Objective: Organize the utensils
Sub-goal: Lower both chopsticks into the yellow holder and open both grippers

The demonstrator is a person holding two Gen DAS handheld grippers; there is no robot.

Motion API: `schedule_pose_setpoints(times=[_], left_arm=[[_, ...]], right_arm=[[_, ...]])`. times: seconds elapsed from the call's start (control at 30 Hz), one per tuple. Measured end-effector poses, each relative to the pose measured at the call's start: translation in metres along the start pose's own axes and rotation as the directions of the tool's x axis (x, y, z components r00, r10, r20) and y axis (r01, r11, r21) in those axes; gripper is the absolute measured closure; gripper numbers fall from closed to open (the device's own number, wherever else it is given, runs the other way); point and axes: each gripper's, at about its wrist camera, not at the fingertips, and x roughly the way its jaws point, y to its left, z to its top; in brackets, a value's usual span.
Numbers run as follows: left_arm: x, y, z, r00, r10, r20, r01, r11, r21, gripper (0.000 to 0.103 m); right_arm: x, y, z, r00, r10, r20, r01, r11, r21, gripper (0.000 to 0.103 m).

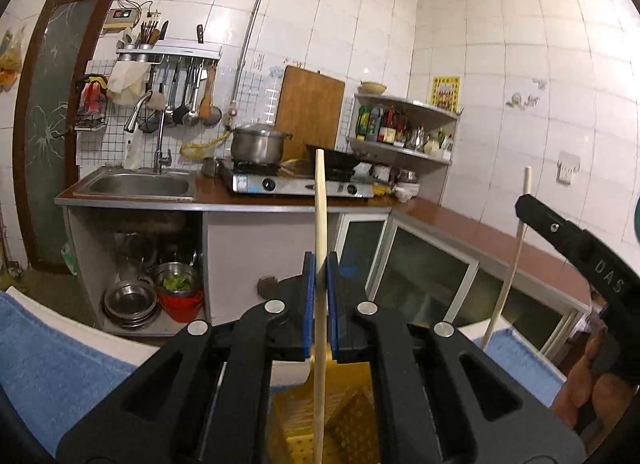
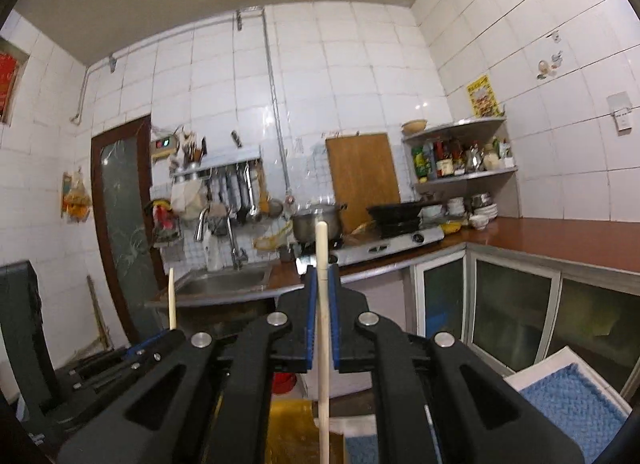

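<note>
A: Left gripper — state?
B: Jaws narrow, clamped on a chopstick. It stands upright between the blue pads, tip above, lower end over a yellow holder.
A: Right gripper?
B: Same: pinching a second stick, upright, just right of the left tool.
A: Look?
B: Pale wood, thin, round, plain. Blue mat below; sink far left.

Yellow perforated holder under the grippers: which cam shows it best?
Left wrist view. The yellow perforated holder fills the gap below the left gripper, its hole pattern sharp, with the gripped wooden stick crossing it. The right wrist view catches only a blurred yellow patch at the bottom edge, mostly hidden by the right gripper.
</note>
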Motion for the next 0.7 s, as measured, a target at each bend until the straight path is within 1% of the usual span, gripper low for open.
schedule_pose_setpoints(times=[0.23, 0.43, 0.7], left_arm=[[-0.003, 0.008, -0.027, 1.0, 0.002, -0.029, -0.001, 1.0, 0.019, 0.099], [-0.005, 0.014, -0.037, 0.999, 0.005, -0.042, -0.005, 1.0, 0.012, 0.098], [-0.009, 0.015, -0.052, 0.996, 0.015, -0.086, -0.014, 1.0, 0.011, 0.098]], right_arm=[[0.003, -0.006, -0.037, 0.999, 0.017, -0.047, -0.018, 1.0, -0.014, 0.097], [0.0, -0.009, -0.053, 0.998, 0.009, -0.063, -0.011, 0.999, -0.036, 0.097], [0.0, -0.011, -0.071, 0.994, 0.01, -0.106, -0.014, 0.999, -0.037, 0.097]])
